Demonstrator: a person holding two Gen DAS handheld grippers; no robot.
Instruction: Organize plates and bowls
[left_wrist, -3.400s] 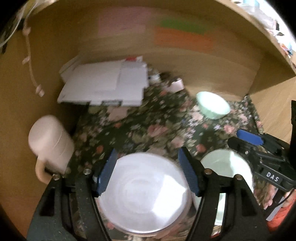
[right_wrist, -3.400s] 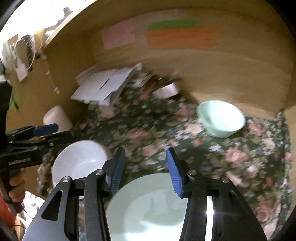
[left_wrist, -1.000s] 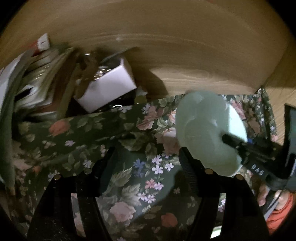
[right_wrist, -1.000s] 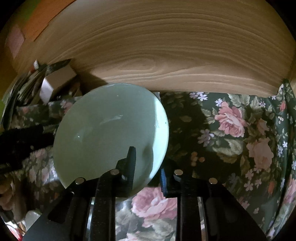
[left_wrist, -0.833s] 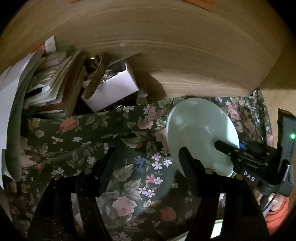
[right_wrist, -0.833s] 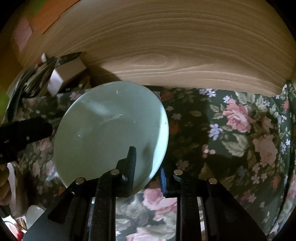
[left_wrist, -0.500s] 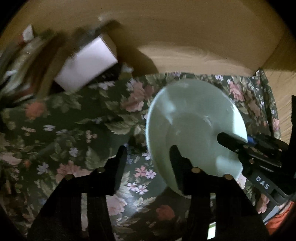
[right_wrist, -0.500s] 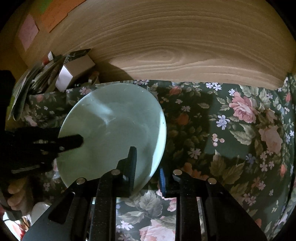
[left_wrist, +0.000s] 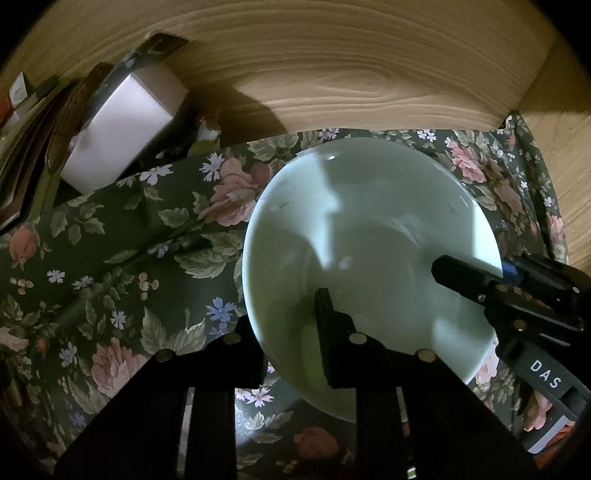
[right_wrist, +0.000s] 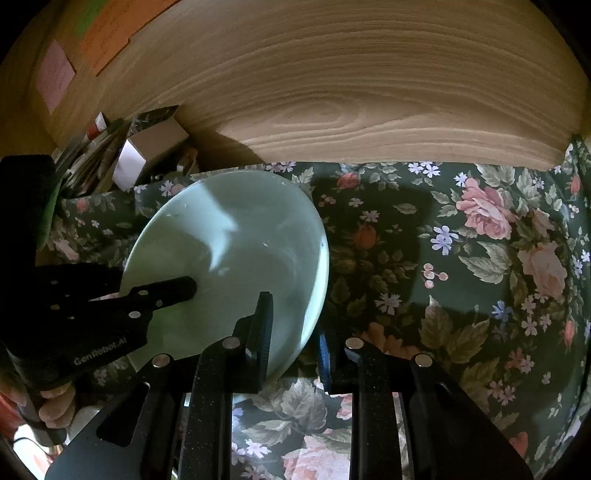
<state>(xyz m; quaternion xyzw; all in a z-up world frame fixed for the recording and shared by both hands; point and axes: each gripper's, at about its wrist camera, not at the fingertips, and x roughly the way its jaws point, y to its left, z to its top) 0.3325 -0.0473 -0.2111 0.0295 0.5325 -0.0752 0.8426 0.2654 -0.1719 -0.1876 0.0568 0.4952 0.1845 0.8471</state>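
Both claws clamp rim of pale green ceramic bowl, tilted above floral-cloth surface: left claw just closed, right claw opposite. Handover step; next, one claw releases.

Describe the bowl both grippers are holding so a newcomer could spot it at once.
Start at the wooden back wall and drop to the dark floral cloth below it. The pale green bowl sits tilted there, its rim pinched by both black grippers. It is the only plain, round thing on that cloth.

Mint-green bowl – seemingly dark-green floral cloth.
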